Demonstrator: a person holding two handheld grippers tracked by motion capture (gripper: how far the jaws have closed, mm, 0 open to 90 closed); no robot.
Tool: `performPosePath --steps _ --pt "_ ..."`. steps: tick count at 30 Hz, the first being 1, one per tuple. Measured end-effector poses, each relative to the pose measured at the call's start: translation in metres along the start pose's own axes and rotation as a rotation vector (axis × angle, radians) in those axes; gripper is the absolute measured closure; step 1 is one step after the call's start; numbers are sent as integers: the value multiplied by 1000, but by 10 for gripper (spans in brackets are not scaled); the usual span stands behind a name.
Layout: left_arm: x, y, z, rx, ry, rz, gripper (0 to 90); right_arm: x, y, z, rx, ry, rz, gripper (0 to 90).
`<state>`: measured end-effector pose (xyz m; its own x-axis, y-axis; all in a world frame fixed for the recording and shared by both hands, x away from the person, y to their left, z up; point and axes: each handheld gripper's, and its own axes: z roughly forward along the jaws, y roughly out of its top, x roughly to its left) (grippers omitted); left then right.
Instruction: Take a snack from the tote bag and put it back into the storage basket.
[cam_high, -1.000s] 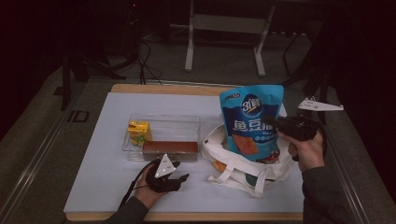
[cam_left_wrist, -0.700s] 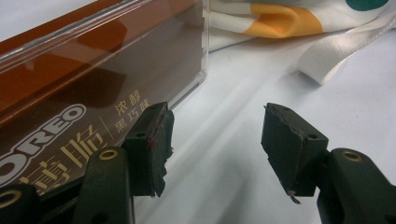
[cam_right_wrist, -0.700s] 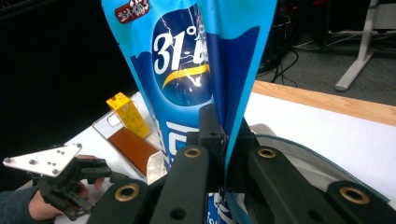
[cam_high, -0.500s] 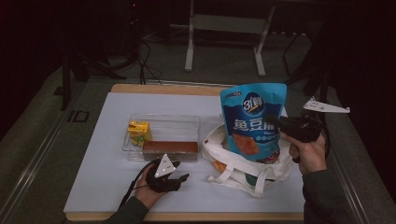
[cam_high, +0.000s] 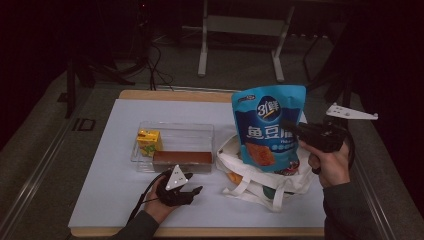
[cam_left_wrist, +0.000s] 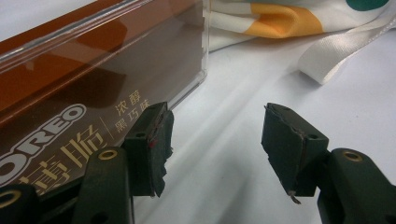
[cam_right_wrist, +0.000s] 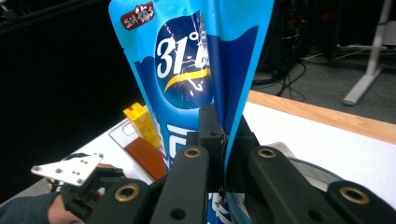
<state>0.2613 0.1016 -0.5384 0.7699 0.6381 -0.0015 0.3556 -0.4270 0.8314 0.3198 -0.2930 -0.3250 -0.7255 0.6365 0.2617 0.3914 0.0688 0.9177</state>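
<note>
A blue snack bag (cam_high: 267, 130) hangs upright over the mouth of a white tote bag (cam_high: 250, 177), its lower end still inside. My right gripper (cam_high: 287, 125) is shut on the bag's right edge; in the right gripper view the jaws (cam_right_wrist: 223, 126) pinch the blue film (cam_right_wrist: 187, 70). My left gripper (cam_high: 192, 192) rests open on the white mat, nothing between its pads (cam_left_wrist: 215, 135). Just left of its jaws lies a brown Oreo box (cam_left_wrist: 70, 93) behind a clear wall. The tote's strap (cam_left_wrist: 327, 56) lies ahead of it.
A clear tray (cam_high: 175, 125) holds the brown box (cam_high: 182, 159) and a yellow drink carton (cam_high: 149, 141). The white mat (cam_high: 115, 165) covers a wooden table. A metal stand (cam_high: 240, 30) and cables sit on the floor beyond.
The right gripper has lifted the blue bag slightly higher out of the tote. The left gripper has stayed where it was.
</note>
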Motion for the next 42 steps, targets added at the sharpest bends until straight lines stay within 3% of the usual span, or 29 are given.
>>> performPosePath --steps 18,42 --pt "0 0 0 0 0 2 419 21 11 14 -20 69 -22 888" --pt "0 0 0 1 -1 3 413 47 23 52 -39 148 -26 887"
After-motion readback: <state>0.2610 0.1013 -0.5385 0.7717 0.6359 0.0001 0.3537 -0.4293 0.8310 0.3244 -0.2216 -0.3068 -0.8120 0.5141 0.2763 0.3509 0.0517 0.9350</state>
